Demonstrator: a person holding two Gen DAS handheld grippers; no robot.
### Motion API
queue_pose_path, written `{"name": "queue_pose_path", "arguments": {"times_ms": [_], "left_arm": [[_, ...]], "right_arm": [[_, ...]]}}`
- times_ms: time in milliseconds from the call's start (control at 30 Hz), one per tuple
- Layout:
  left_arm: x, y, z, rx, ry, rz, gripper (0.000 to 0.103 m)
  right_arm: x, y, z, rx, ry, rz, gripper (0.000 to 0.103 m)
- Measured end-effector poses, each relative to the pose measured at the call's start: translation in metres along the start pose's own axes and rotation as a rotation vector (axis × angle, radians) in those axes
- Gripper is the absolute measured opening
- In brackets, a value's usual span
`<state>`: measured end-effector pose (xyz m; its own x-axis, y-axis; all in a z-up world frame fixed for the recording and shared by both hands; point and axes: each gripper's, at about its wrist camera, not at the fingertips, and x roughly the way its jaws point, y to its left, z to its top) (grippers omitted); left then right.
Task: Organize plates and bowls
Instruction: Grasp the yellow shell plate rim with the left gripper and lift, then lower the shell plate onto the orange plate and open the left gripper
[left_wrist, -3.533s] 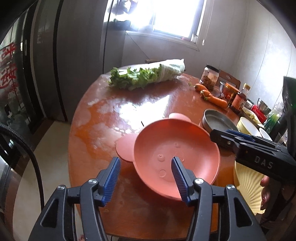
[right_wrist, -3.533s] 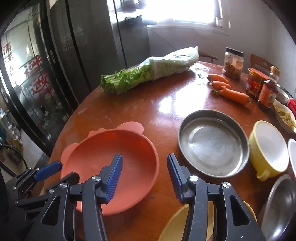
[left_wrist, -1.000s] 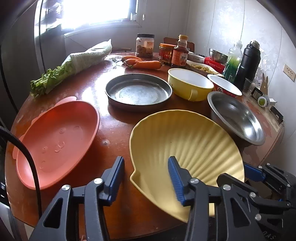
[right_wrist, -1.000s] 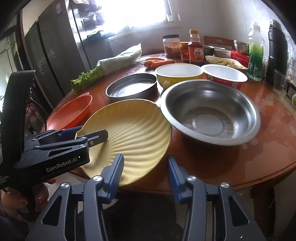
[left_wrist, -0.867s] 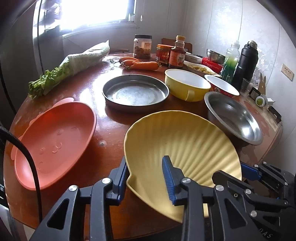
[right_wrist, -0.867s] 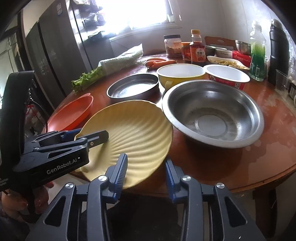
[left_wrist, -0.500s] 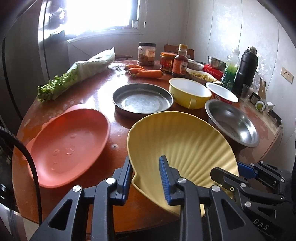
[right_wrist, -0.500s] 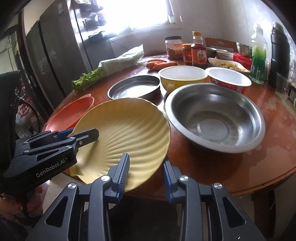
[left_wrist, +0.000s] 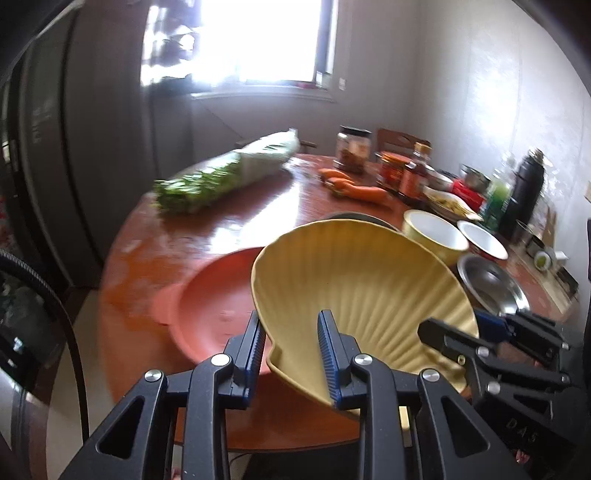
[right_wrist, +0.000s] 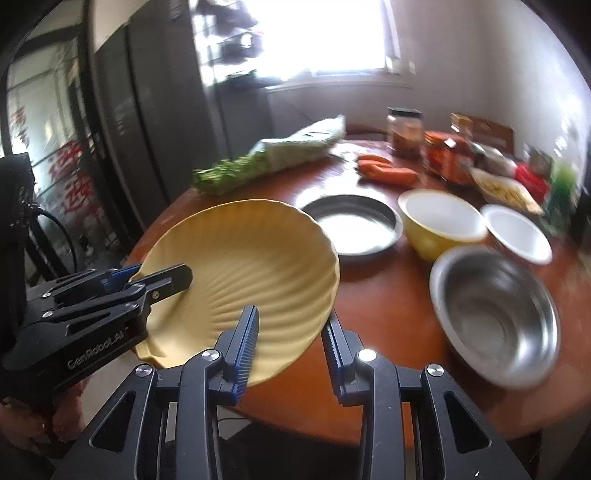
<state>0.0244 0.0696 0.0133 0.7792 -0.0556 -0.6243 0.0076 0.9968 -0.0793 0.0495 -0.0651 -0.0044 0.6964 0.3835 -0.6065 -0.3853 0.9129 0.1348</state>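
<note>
Window (left_wrist: 258, 40) blown out, backlit room. Glare streaks on table (left_wrist: 207, 236). Motion blur on greens (right_wrist: 236, 173), jars (right_wrist: 443, 155). Fisheye bends edges, dark vignette corners. Fridge side dim.

Bare table (right_wrist: 384, 291) at 12 o'clock; steel basin (right_wrist: 498, 317) blocks 2 o'clock, orange plate (left_wrist: 218, 306) 10 o'clock.

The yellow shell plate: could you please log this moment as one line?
left gripper: shut on yellow shell plate | right gripper: shut on its opposite rim | plate: lifted, tilted | beyond: orange plate
</note>
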Motion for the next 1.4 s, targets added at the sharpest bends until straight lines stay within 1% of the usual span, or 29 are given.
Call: {"name": "queue_pose_path", "arguments": {"times_ms": [133,200,333,467,633,800,933,1100,1233,1400], "left_arm": [[-0.002,0.026,0.002,-0.039,-0.008,0.042,0.030],[0.000,0.036,0.002,-0.055,-0.005,0.065,0.030],[0.009,0.051,0.000,-0.077,0.011,0.085,0.030],[0.018,0.057,-0.003,-0.092,0.030,0.085,0.030],[0.023,0.057,-0.005,-0.087,0.042,0.082,0.030],[0.032,0.059,-0.007,-0.095,0.064,0.081,0.030],[0.034,0.061,-0.005,-0.102,0.063,0.088,0.030],[0.038,0.059,-0.007,-0.088,0.082,0.110,0.030],[0.034,0.054,-0.008,-0.068,0.066,0.104,0.031],[0.035,0.054,-0.009,-0.062,0.072,0.117,0.031]], "right_arm": [[0.018,0.022,0.019,-0.076,-0.003,0.039,0.036],[0.031,0.032,0.027,-0.109,0.014,0.052,0.036],[0.055,0.042,0.041,-0.150,0.036,0.067,0.036],[0.076,0.046,0.049,-0.172,0.063,0.077,0.036],[0.099,0.044,0.056,-0.190,0.095,0.067,0.036],[0.119,0.038,0.057,-0.170,0.135,0.089,0.036],[0.126,0.038,0.059,-0.168,0.132,0.100,0.036],[0.131,0.043,0.062,-0.198,0.124,0.082,0.037],[0.139,0.049,0.055,-0.260,0.145,0.020,0.037],[0.143,0.050,0.052,-0.260,0.135,0.012,0.037]]}}
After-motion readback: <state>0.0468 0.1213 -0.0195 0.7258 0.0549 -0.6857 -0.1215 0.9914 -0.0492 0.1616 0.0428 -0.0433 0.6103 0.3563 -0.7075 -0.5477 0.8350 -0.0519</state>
